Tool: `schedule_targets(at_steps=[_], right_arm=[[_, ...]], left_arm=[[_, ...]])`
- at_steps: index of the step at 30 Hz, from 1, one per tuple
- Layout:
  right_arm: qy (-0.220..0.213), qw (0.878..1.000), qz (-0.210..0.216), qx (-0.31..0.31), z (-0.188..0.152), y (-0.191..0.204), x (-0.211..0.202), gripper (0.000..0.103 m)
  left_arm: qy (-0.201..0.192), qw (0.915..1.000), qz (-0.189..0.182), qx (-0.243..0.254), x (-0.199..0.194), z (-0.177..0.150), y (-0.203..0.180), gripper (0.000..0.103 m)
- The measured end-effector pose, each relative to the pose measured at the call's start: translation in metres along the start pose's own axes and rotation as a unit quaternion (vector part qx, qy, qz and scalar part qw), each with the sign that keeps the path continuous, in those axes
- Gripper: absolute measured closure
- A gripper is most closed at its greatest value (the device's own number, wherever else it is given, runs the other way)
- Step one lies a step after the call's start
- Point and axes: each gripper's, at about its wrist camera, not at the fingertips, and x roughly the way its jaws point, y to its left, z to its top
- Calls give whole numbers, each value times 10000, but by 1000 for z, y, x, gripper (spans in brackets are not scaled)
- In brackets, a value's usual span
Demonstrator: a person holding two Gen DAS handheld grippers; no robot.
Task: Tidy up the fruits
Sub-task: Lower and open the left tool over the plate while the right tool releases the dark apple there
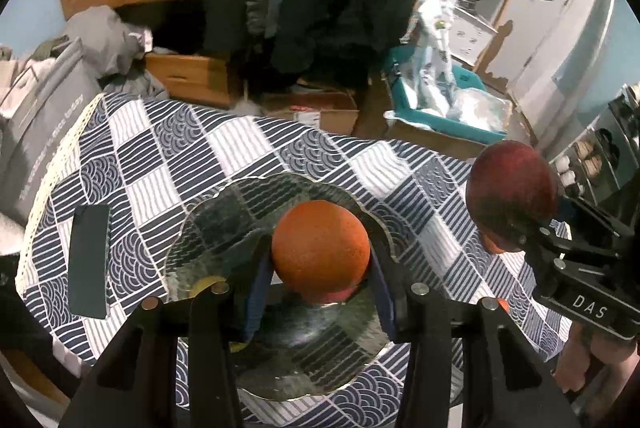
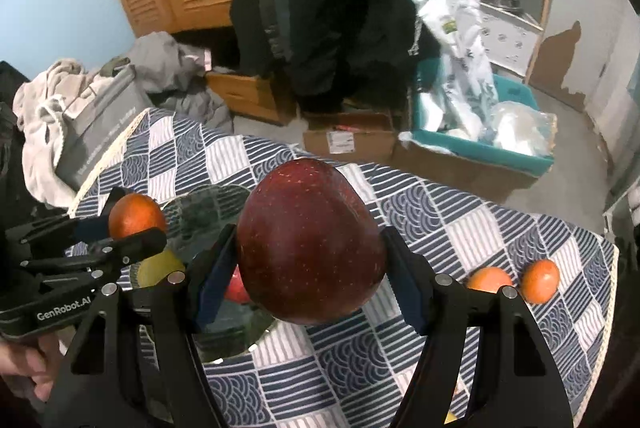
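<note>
We hold the orange [image 1: 320, 248] clenched in the left gripper [image 1: 320, 268], directly above the glass plate [image 1: 208, 228], so the drop is straight down. Our right gripper [image 2: 310, 268] grips the dark red apple [image 2: 310, 240] just right of the plate, farther from its middle. The orange is round and pebbled, the apple smooth and speckled, the plate clear with a scalloped rim. Two small oranges [image 2: 538, 280] lie well right of the plate on the checked tablecloth [image 2: 440, 228].

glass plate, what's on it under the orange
A red fruit and a yellow one lie on the glass plate. The orange and gripper fingers hide most of both.
</note>
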Motion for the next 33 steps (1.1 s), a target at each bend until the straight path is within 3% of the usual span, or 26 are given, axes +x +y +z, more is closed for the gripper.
schedule_targets(at_steps=[14,33], right_arm=[[588,9974,381,-175,4,42,68,32],[1168,9906,625,-333,-6,74,124,31]], left_arm=[[311,9980,350,-427,35,-9,57,56],[747,9934,324,-807,76,-30,93,56]])
